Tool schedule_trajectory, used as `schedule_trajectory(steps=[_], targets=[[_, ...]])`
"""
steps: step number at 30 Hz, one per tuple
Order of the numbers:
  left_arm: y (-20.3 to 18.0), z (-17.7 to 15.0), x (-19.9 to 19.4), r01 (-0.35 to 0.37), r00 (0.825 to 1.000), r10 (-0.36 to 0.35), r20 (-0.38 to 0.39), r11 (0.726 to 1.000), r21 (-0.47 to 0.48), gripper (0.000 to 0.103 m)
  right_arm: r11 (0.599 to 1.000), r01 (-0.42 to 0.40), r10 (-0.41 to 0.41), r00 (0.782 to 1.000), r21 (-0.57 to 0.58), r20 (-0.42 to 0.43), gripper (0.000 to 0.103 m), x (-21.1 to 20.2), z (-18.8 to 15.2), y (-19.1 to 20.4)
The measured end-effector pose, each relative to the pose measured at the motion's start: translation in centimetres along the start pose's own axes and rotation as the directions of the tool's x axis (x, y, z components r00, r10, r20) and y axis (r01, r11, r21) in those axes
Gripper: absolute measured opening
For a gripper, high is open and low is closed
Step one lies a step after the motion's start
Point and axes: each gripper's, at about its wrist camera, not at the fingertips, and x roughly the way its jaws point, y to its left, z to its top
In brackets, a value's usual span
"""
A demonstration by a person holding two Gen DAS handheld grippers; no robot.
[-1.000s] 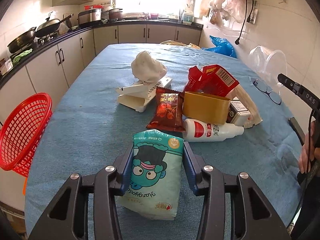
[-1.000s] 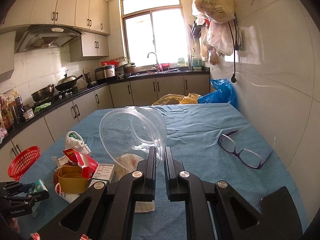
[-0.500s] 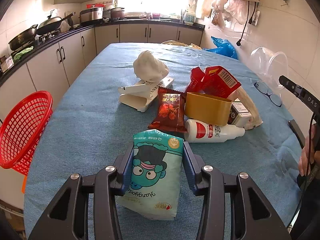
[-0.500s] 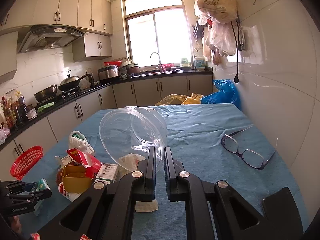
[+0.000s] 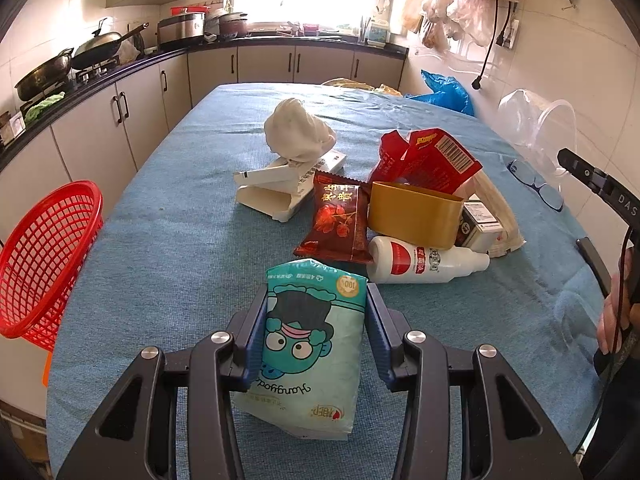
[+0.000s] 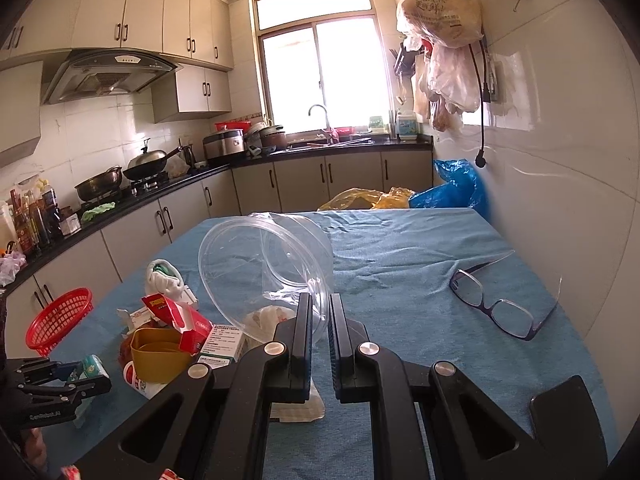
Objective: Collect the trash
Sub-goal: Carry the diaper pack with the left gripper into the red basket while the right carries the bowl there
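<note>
Left gripper (image 5: 316,336) is clamped on the teal tissue pack (image 5: 310,344) just above the tabletop (image 5: 180,248); right gripper (image 6: 320,320) pinches a clear plastic container's (image 6: 264,272) rim (tilted, off the cloth).

Teal cartoon-printed packet (image 5: 314,344) upright, pinched above the blue-clothed table (image 5: 180,248).

Legible text, both views
"100" is printed on the teal tissue pack (image 5: 310,344) at lower centre; "DAS" is seen on the right gripper (image 5: 600,184) at right edge.
</note>
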Motion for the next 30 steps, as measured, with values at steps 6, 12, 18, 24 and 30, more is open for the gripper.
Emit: schedule_trajectory(steps=[6,12,18,24,30], targets=[[0.0,0.1,0.3,-0.003,1.000,0.003,-0.011,1.000,-0.003,0.043,1.000,-0.013,0.013,1.000,0.004,-0.007,0.008,0.0,0.1,0.0],[-0.4,0.1,0.6,-0.018,0.999,0.019,-0.027,1.000,0.016,0.043,1.000,-0.025,0.025,1.000,0.004,-0.011,0.008,0.1,0.1,0.1],[-0.5,0.1,0.6,-0.025,0.999,0.026,-0.024,1.000,0.015,0.043,1.000,-0.030,0.030,0.999,-0.002,-0.021,0.008,0.3,0.0,0.4],[-0.1,0.0,-0.2,-0.047,0.999,0.047,0.022,0.999,-0.012,0.043,0.994,-0.073,0.077,0.996,0.076,-0.040,0.008,0.1,0.2,0.4],[0.1,-0.6,-1.5,-0.067,0.997,0.067,0.030,0.998,-0.020,0.043,0.977,-0.180,0.189,0.979,0.114,-0.073,0.008,-1.2,-0.1,2.9]])
